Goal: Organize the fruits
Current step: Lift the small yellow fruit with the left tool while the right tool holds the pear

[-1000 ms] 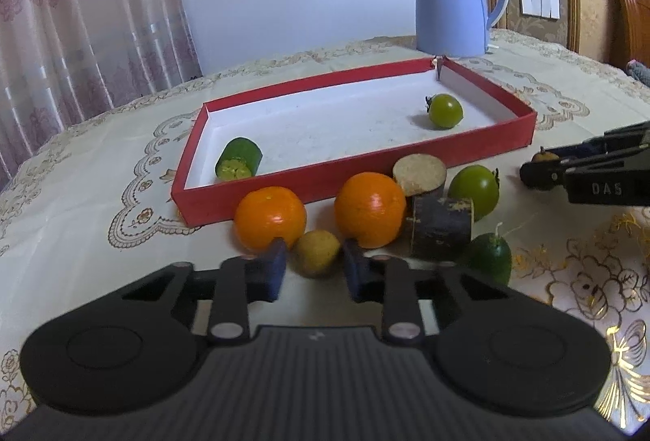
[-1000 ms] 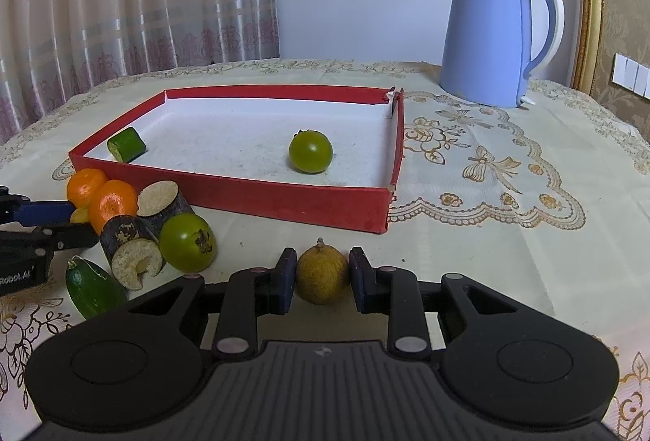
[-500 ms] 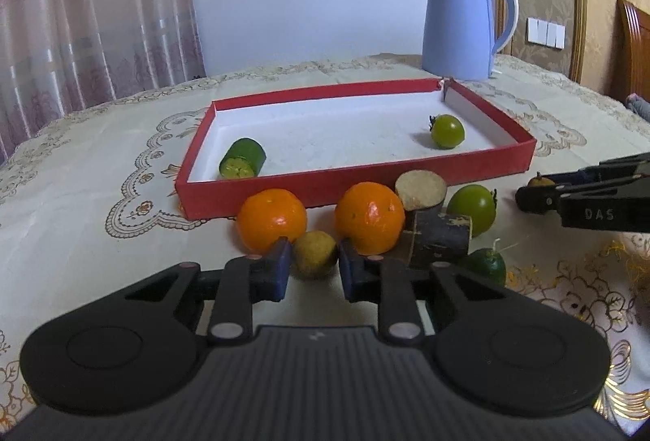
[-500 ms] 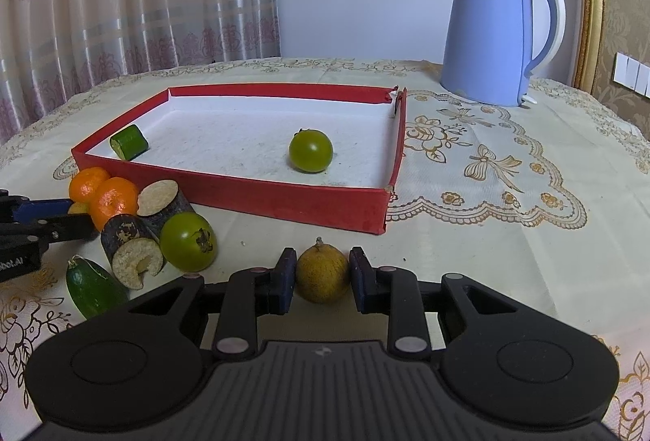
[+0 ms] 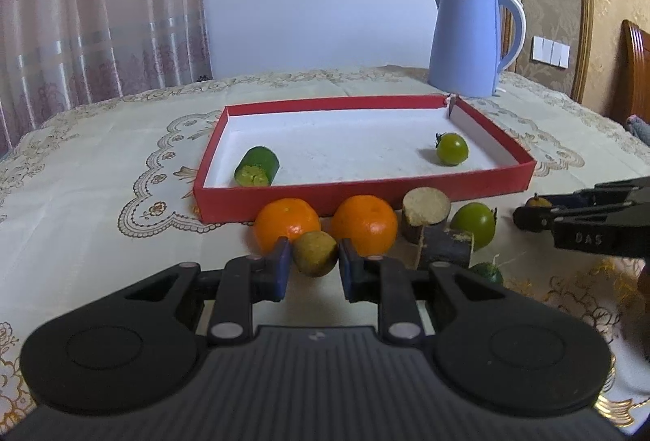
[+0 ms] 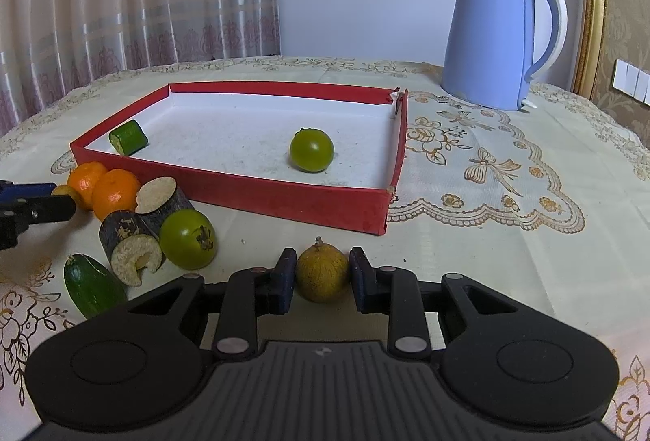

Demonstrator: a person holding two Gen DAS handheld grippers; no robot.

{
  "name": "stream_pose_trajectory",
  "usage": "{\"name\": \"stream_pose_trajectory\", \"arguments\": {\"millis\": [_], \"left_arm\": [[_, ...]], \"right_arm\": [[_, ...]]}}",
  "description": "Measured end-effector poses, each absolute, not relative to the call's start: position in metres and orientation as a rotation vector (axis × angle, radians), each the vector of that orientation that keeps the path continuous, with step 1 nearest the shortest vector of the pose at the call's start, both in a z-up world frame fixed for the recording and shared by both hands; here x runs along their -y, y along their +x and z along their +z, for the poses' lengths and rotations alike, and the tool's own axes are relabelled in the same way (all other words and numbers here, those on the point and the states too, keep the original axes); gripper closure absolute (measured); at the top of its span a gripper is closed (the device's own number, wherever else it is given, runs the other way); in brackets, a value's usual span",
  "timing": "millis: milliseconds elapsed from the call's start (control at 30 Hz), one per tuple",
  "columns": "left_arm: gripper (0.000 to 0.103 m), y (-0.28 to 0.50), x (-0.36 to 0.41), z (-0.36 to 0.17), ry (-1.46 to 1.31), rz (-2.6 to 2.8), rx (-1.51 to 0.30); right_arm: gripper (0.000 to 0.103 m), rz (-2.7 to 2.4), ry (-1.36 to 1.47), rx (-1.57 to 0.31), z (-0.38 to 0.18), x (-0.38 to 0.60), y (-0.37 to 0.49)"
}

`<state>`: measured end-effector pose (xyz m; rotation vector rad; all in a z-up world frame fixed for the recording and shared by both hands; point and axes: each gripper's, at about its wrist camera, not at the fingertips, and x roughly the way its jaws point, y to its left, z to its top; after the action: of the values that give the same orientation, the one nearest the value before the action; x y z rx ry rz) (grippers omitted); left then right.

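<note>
My left gripper [image 5: 313, 264] is shut on a small brown-yellow fruit [image 5: 315, 253], held just in front of two oranges [image 5: 287, 223] [image 5: 364, 224]. My right gripper [image 6: 322, 272] is shut on a second small brown-yellow fruit [image 6: 323, 272], low over the tablecloth near the red tray's corner. The red tray [image 5: 365, 193] [image 6: 284, 197] holds a cucumber piece [image 5: 257, 166] [image 6: 128, 137] and a green tomato [image 5: 451, 149] [image 6: 311, 150]. Outside it lie another green tomato [image 6: 187, 239] [image 5: 473, 225], two dark sugarcane stubs [image 6: 130, 246] [image 6: 160, 199] and a cucumber end [image 6: 93, 286].
A blue electric kettle [image 5: 471, 40] [image 6: 501, 38] stands behind the tray's far right corner. The cream embroidered tablecloth [image 6: 487, 172] covers a round table. Curtains hang at the back left; a wooden chair [image 5: 635, 71] is at the far right.
My left gripper has rolled level and risen slightly with its fruit, which now stands higher against the oranges. The right gripper has not moved.
</note>
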<state>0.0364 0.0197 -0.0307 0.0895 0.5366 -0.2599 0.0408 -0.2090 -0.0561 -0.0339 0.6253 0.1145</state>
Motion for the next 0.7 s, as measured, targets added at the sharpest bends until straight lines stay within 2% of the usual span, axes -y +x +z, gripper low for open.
{"name": "stream_pose_trajectory", "arguments": {"millis": [400,700], "left_arm": [[0.081,0.091,-0.005,0.002,0.077,-0.265,-0.511],[0.081,0.148,0.011,-0.014,0.103,-0.218,-0.582]], "right_arm": [[0.076,0.114,-0.035,-0.625,-0.056,0.208,0.041],[0.076,0.114,-0.035,-0.625,-0.056,0.208,0.041]]}}
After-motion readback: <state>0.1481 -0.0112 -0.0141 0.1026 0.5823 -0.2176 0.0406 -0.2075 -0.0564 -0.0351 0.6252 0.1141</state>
